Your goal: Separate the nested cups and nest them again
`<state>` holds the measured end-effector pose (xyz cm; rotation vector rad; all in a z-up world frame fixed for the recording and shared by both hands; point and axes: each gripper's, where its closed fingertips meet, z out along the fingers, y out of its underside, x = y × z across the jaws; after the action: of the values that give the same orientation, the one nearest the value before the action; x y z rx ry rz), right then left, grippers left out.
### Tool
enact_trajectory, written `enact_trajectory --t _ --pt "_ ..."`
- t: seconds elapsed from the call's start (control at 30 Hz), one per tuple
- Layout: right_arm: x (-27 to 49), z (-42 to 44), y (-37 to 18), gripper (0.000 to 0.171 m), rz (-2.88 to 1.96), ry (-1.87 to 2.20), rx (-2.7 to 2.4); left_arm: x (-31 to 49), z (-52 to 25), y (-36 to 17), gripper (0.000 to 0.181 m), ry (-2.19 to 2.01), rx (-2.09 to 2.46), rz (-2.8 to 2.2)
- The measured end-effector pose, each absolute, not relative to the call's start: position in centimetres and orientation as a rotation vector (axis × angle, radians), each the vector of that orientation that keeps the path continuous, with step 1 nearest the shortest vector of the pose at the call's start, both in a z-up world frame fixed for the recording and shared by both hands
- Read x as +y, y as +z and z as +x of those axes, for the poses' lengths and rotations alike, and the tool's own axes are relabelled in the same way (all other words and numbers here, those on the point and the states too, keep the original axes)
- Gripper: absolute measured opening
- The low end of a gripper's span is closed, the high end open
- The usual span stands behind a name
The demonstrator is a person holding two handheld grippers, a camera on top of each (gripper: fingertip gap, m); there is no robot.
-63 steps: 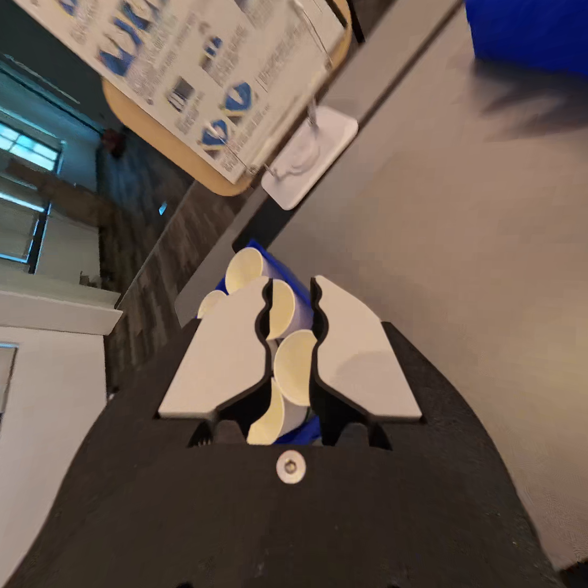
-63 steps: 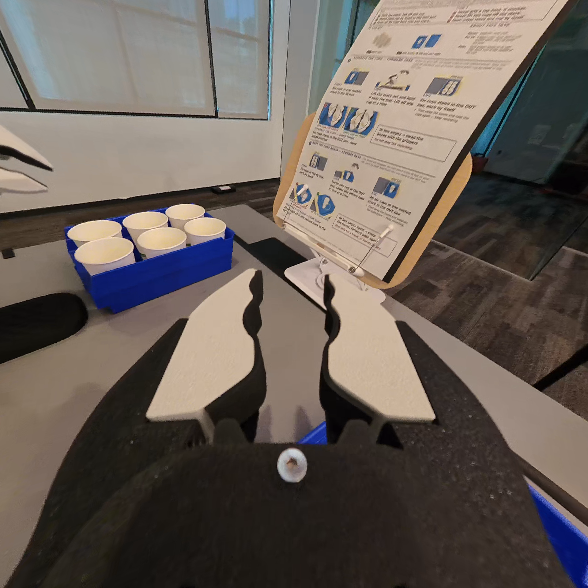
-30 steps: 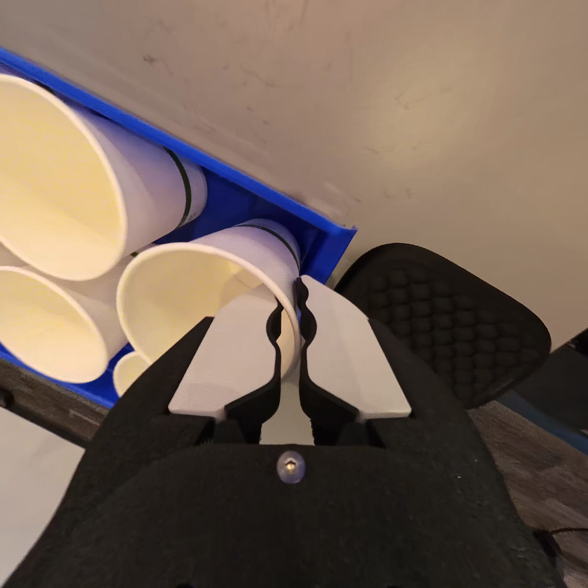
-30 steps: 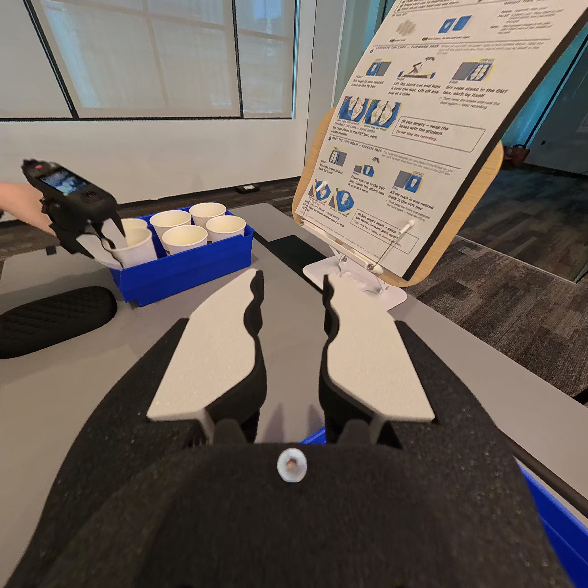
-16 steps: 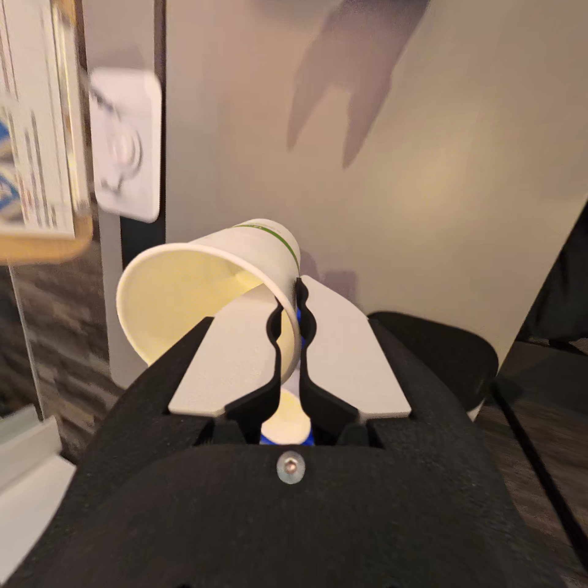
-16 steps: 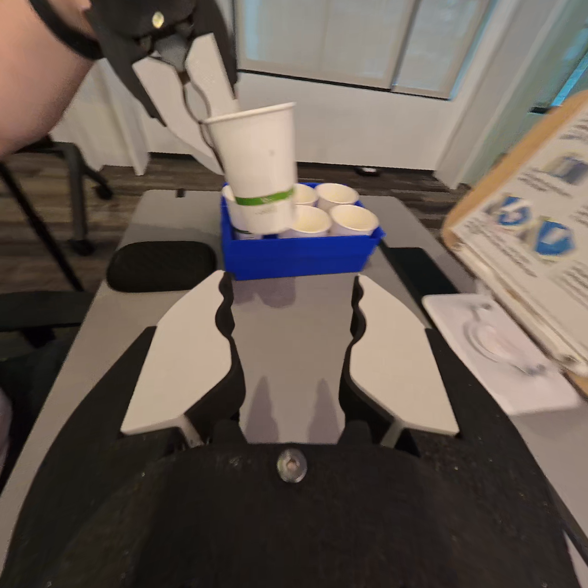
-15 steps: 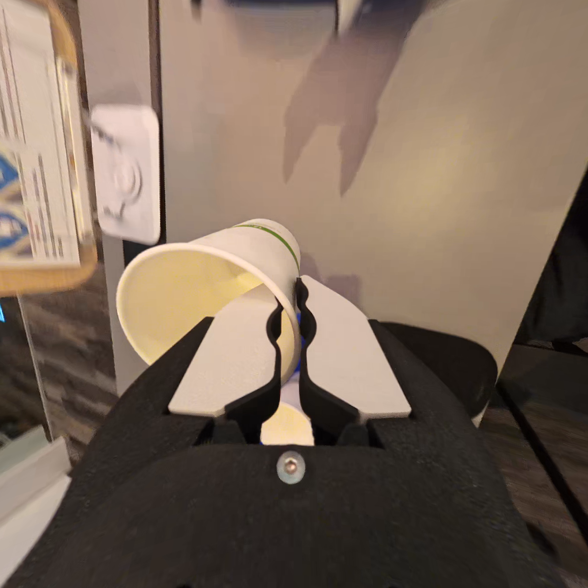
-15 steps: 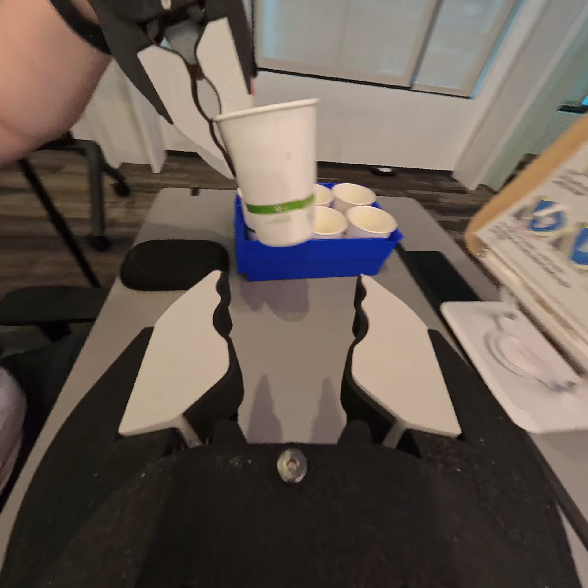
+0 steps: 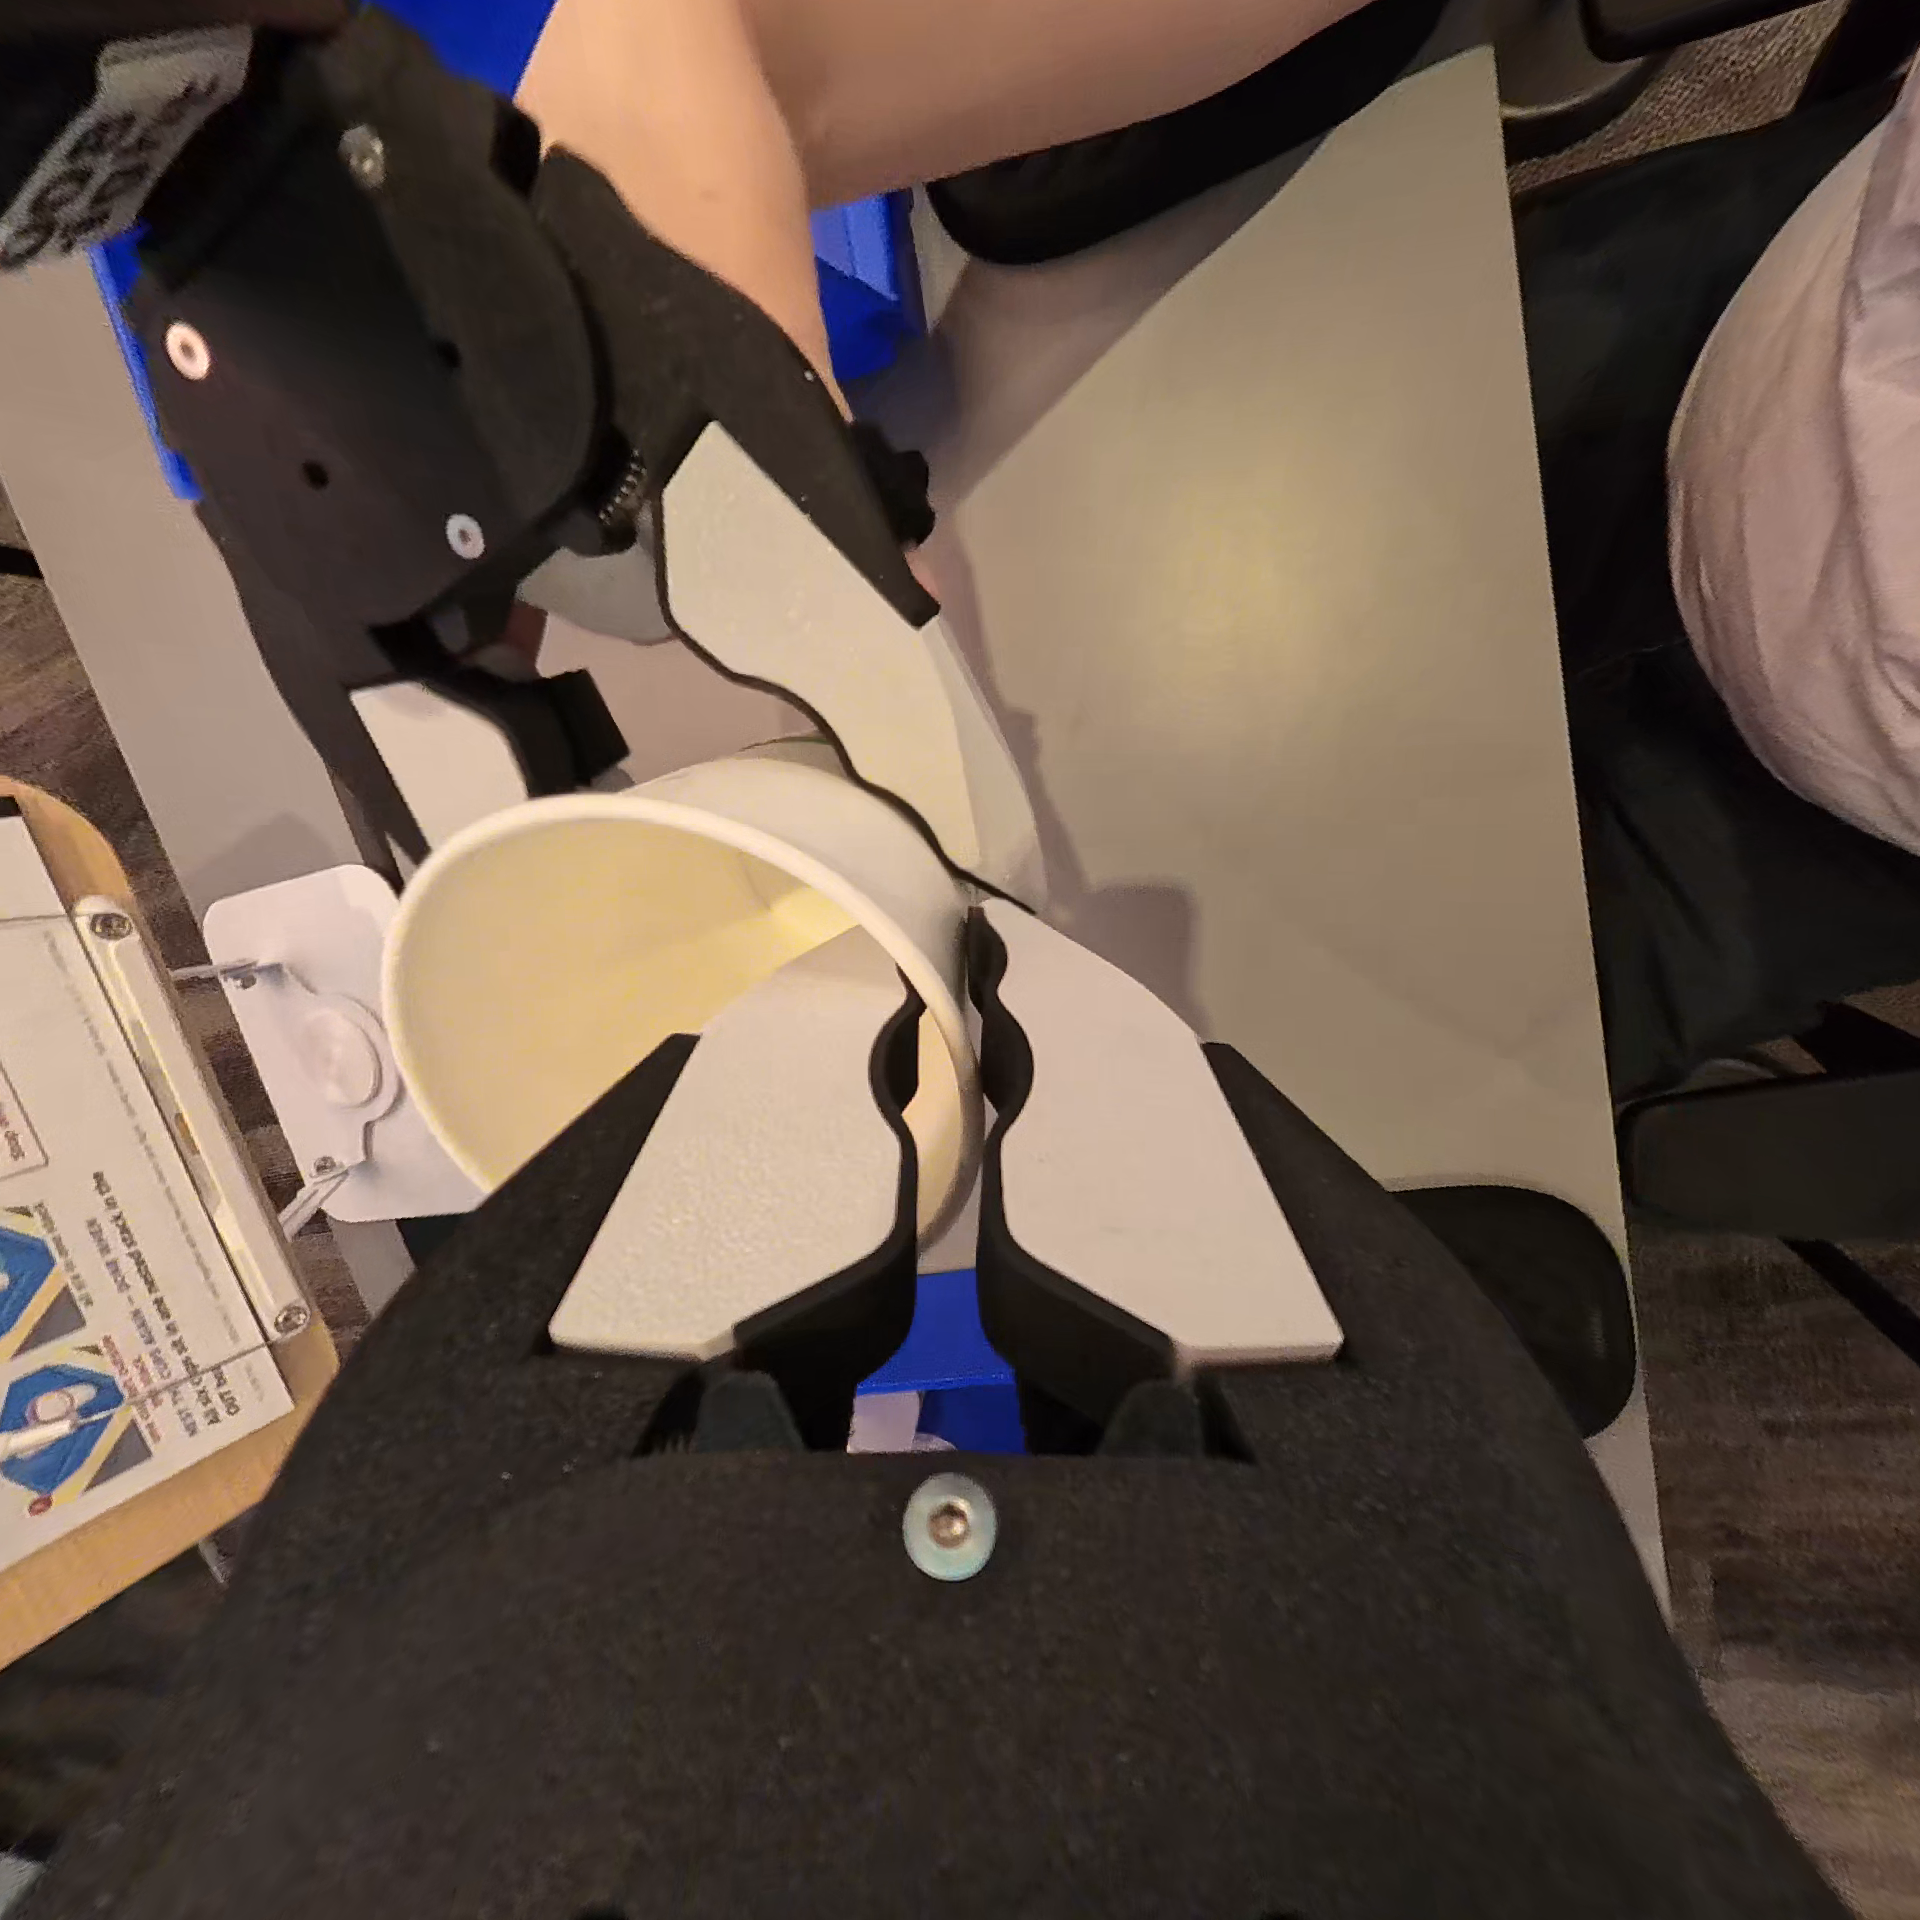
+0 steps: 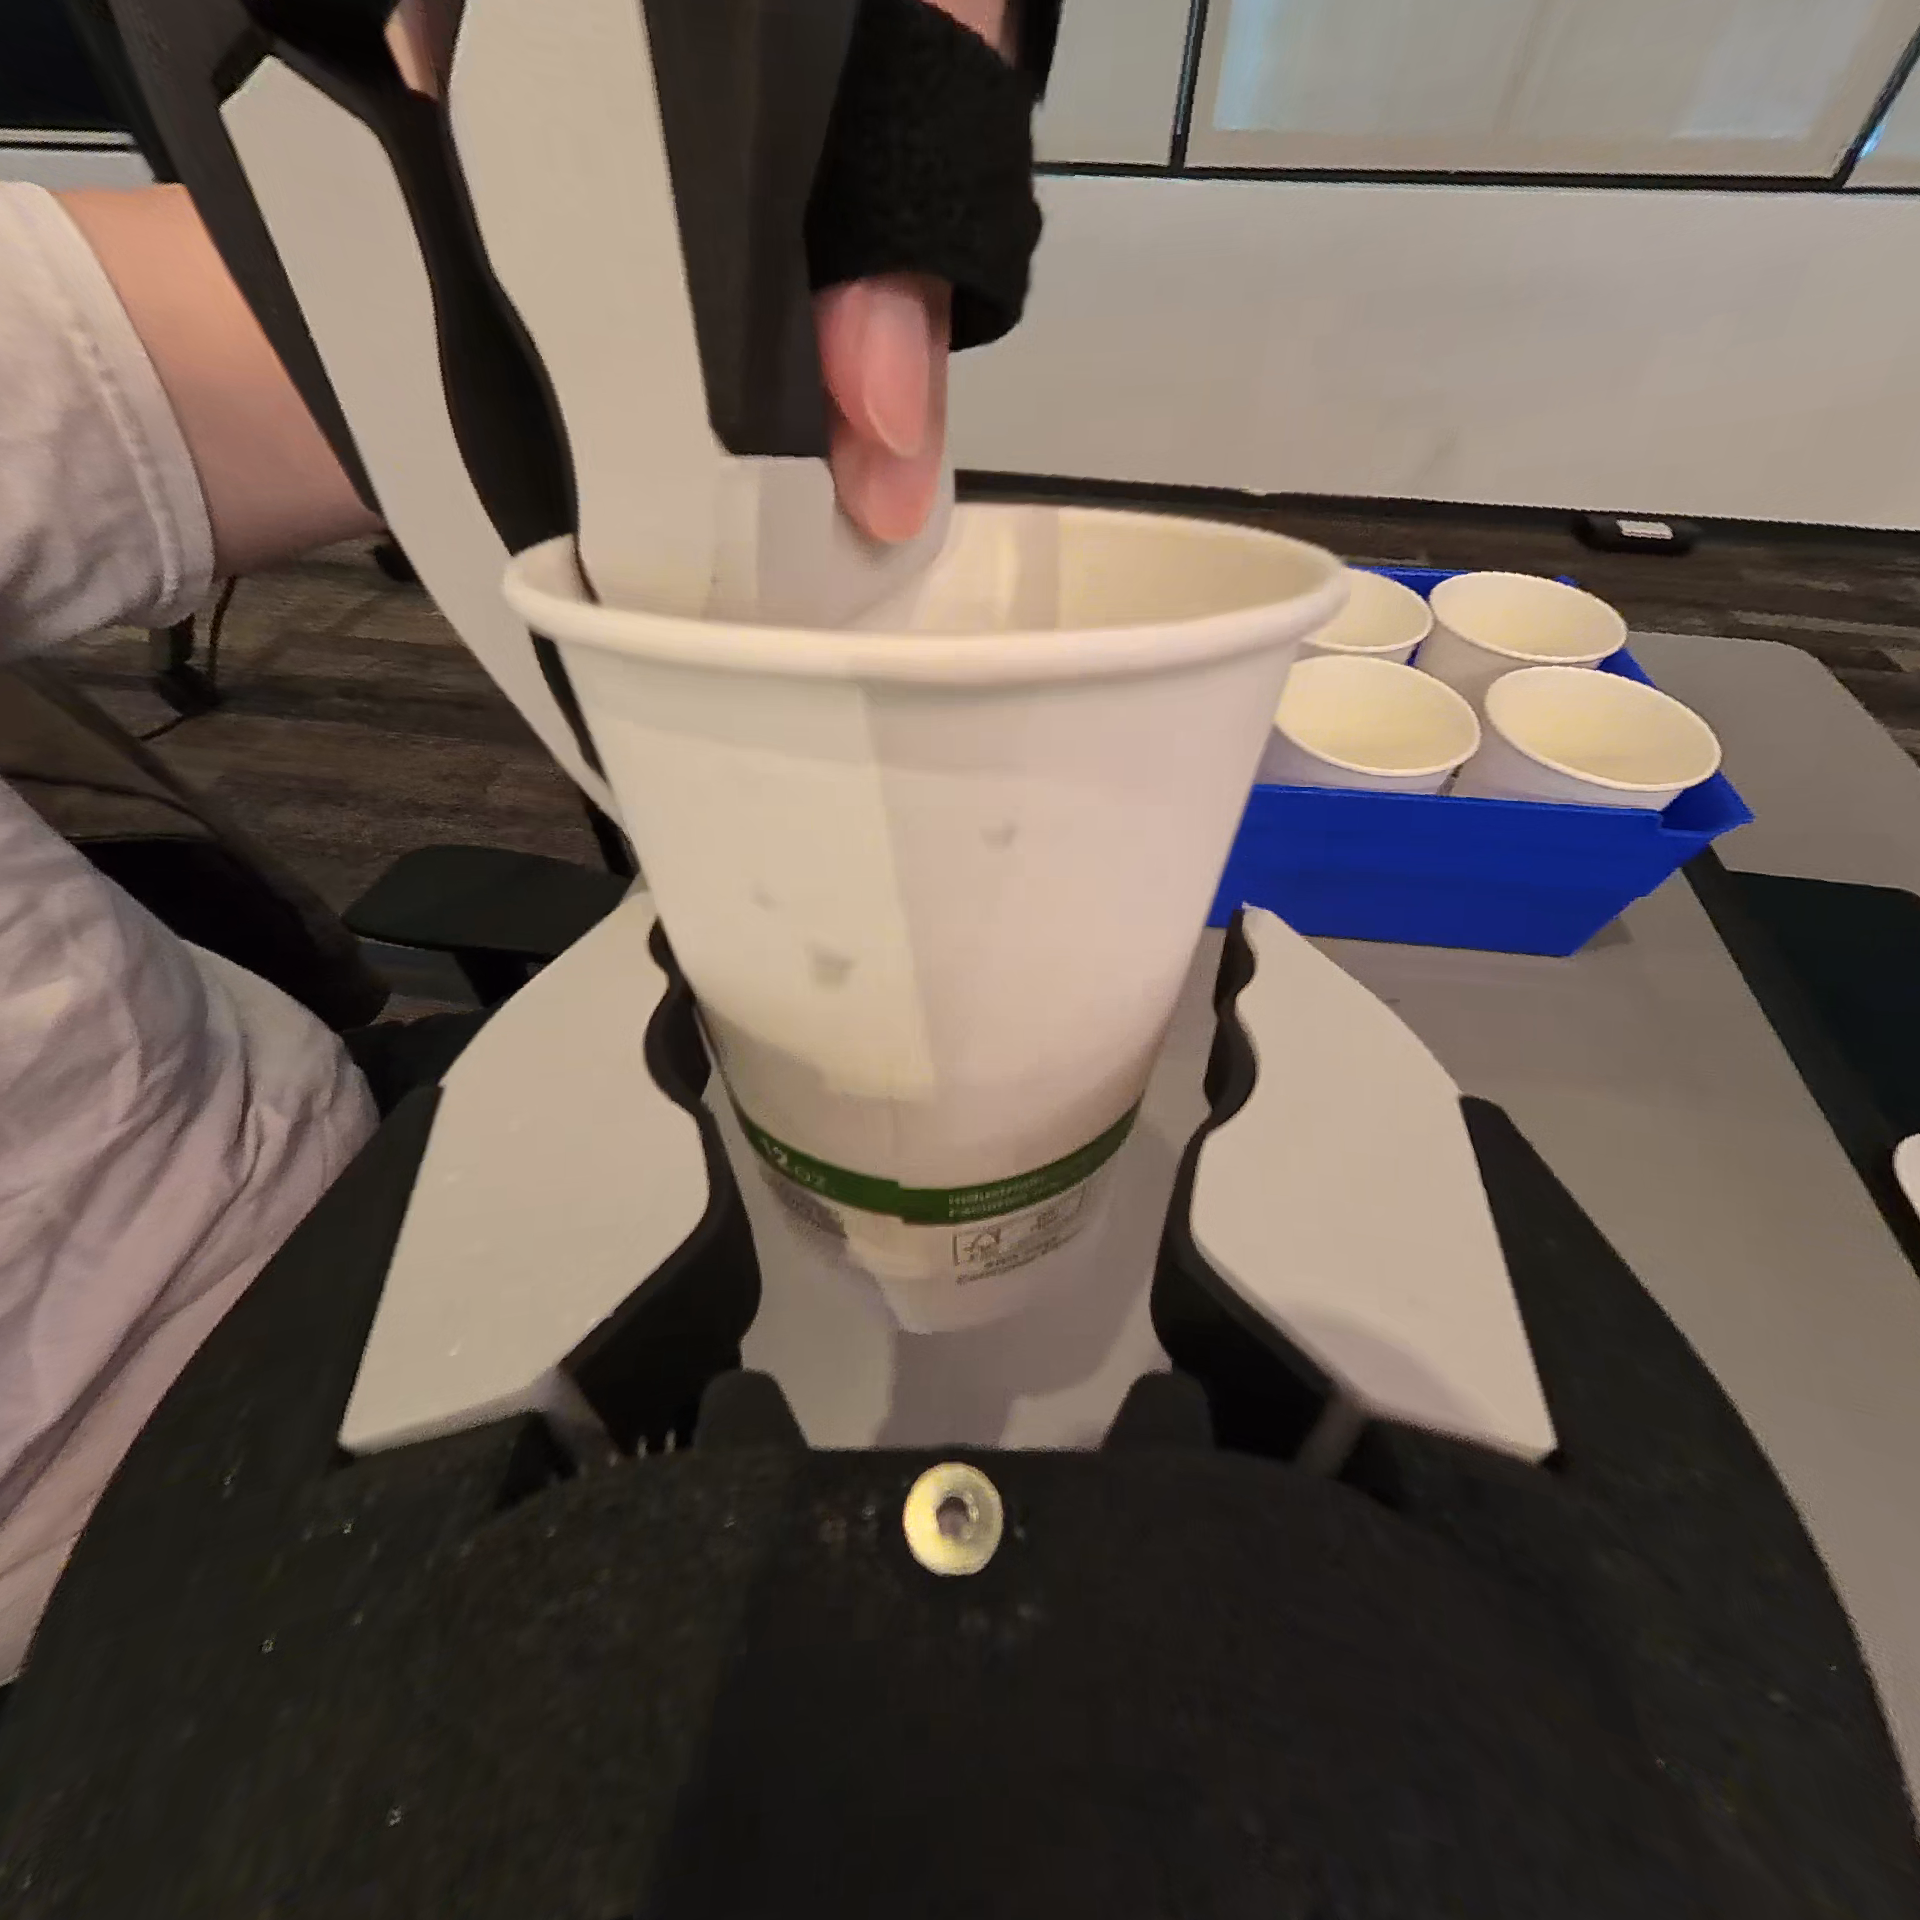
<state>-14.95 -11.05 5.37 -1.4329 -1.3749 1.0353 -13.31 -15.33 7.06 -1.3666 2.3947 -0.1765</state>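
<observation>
A white paper cup (image 10: 935, 790) with a green band hangs upright in the air. My left gripper (image 9: 961, 935) is shut on its rim, one finger inside and one outside; in the right wrist view the left gripper (image 10: 582, 561) comes down from above. The cup's mouth shows in the left wrist view (image 9: 623, 997). My right gripper (image 10: 956, 935) is open, its fingers on either side of the cup's lower half; the left finger is close to or touching the wall, the right one stands apart. The right gripper also shows in the left wrist view (image 9: 696, 831).
A blue bin (image 10: 1455, 862) with several upright cups (image 10: 1371, 727) stands at the back right of the grey table (image 9: 1299, 623). An instruction board (image 9: 125, 1247) on a white stand (image 9: 312, 1039) is nearby. A second blue bin (image 9: 862, 301) lies behind the right gripper. The person's arm (image 9: 935, 83) reaches over.
My left gripper closed on a cup's rim, lifted it from the bin and carried it to the right gripper. The right gripper opened wider and now straddles the cup.
</observation>
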Motion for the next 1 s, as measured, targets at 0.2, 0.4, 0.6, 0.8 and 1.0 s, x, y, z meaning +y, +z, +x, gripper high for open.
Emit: enact_trajectory --t 0.2,0.4,0.6,0.8,1.0 --pt "-13.2 -15.1 5.3 0.097 -1.354 1.151 -1.473 -16.7 -12.9 6.5 0.006 -0.207 2.451 -1.326" --pt "-13.9 -15.2 5.4 0.098 -1.322 1.235 -1.484 -17.0 -12.8 6.4 0.006 -0.22 2.452 -1.314" --pt "-13.6 -15.1 5.9 0.097 -1.331 1.278 -1.454 -16.1 -12.2 7.2 0.027 -0.207 2.345 -1.324" --pt "-11.1 -12.7 6.5 0.097 -1.385 1.155 -1.356 -13.5 -12.3 11.2 0.057 -0.159 2.108 -1.325" --pt "-3.5 -0.4 7.5 0.097 -1.603 0.595 -0.954 -12.0 -14.9 14.8 0.05 -0.203 1.888 -1.331"
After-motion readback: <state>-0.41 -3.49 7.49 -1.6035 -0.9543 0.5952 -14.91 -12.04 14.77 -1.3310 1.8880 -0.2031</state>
